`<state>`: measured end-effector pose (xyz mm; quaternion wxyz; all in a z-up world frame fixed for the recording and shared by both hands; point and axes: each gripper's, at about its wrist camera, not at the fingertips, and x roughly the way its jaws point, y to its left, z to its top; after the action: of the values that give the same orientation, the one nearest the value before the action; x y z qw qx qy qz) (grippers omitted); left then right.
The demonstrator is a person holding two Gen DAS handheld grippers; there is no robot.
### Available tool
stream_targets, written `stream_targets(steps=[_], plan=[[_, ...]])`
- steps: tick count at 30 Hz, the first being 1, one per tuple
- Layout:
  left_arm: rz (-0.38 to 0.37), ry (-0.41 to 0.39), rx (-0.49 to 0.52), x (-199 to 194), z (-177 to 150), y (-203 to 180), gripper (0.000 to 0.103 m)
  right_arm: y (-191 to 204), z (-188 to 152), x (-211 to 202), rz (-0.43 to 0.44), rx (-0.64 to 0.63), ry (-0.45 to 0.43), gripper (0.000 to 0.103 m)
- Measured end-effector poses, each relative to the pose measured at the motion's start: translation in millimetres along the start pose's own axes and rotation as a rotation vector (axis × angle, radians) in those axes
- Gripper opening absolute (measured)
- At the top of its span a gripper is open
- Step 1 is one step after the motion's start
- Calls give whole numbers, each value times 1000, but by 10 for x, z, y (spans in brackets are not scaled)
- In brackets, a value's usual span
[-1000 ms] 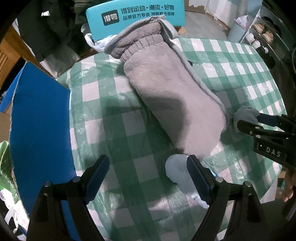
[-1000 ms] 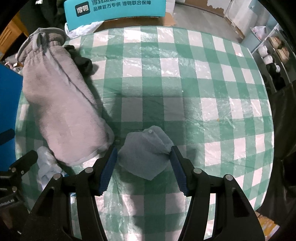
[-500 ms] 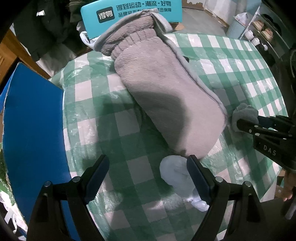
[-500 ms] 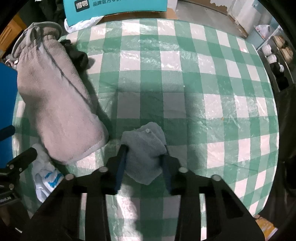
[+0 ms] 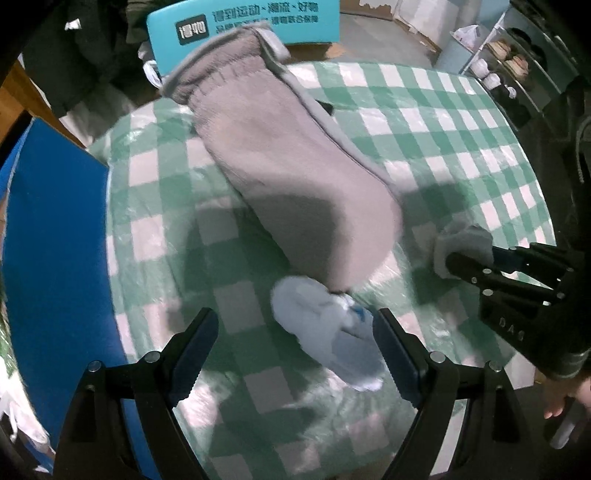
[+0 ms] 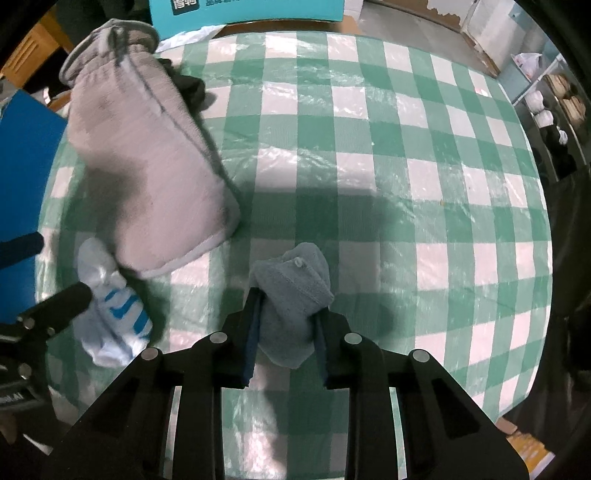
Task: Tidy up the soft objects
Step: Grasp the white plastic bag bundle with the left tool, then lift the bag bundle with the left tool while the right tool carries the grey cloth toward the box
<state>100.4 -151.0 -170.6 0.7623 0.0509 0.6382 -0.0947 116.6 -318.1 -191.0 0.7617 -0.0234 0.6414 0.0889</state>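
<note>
On the green-checked tablecloth (image 6: 369, 147) lies a small grey-blue folded cloth (image 6: 295, 280). My right gripper (image 6: 288, 306) has it between its jaws, which are closing, and both pads press its sides. From the left wrist view that gripper (image 5: 454, 258) shows at the right with the cloth (image 5: 465, 236) at its tips. My left gripper (image 5: 295, 317) stands open over a white sock with blue stripes (image 5: 325, 332), which lies between its fingers untouched. A big grey fleece mitt (image 5: 295, 184) lies diagonally beside both, its end over the sock's tip.
A blue board (image 5: 48, 258) borders the table's left edge. A teal printed box (image 5: 240, 22) stands behind the table. A dark bundle (image 6: 192, 88) peeks from under the mitt (image 6: 147, 166). Shelves with shoes (image 5: 509, 66) stand at the far right. A hand (image 5: 565, 398) holds the right gripper.
The right jaws have come together on the grey-blue cloth. The left gripper has shifted, so the striped sock now lies between its open fingers.
</note>
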Motion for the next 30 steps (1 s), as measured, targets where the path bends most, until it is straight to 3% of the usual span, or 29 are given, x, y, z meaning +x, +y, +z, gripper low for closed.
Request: stream_targets(steps=[9,14,18,21,24,30], plan=[[-44,64,-15,159,-109,-191,87,51,-175,-90,6,-3,-13,24],[-40,103,-24,347,-135,-189,85,80,-48,9,10,-1,-19,24],[-58,103,-48,392,-150,-105,66,97,-65,-20,16,-6,-26,24],[-63,85,-59,355,-173,-11,41,138,-88,-41,19,-14,-30,24],[-91,89,-72,359,-181,46,37,112,-151,-88,22,-26,-35,24],[-62,72,-56,299,-235,138,34,172,-161,-174,17,-40,-43,24]])
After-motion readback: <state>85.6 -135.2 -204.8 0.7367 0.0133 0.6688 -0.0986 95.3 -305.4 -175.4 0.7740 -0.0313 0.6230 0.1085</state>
